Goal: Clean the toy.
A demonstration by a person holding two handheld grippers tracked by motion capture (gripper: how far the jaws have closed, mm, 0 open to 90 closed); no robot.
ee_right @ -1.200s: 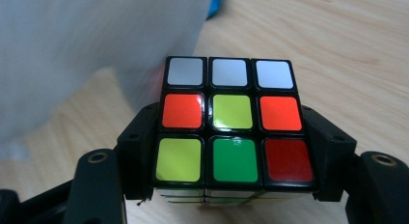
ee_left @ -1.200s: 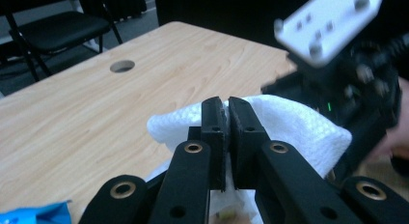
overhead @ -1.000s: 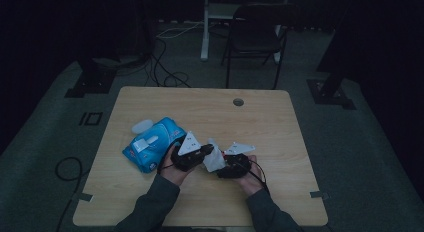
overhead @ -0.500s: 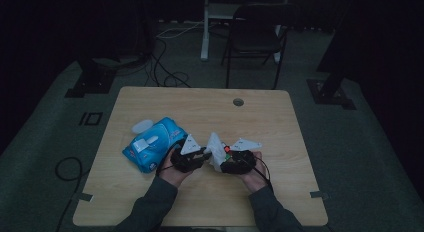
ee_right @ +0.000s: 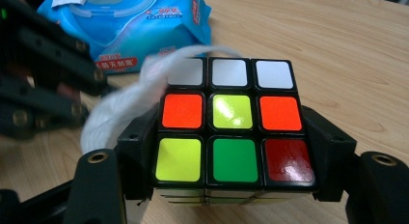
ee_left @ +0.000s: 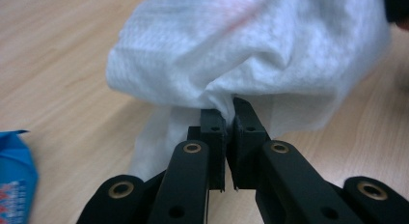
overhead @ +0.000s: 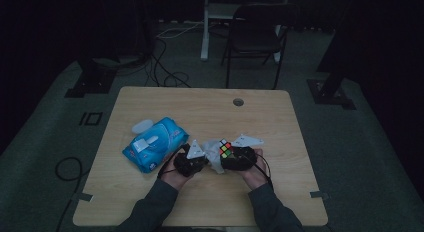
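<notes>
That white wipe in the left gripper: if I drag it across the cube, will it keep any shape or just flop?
Likely it flops: the wipe bunches and folds where the left gripper pinches it. It looks thin and light, so it should trail the jaws. Its textured weave may catch on the cube, which the right gripper clamps.

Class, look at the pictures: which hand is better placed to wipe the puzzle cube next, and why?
Left. The left tongs are shut on the white wipe, right beside the cube. The right tongs clamp the cube, so they likely just steady it.
</notes>
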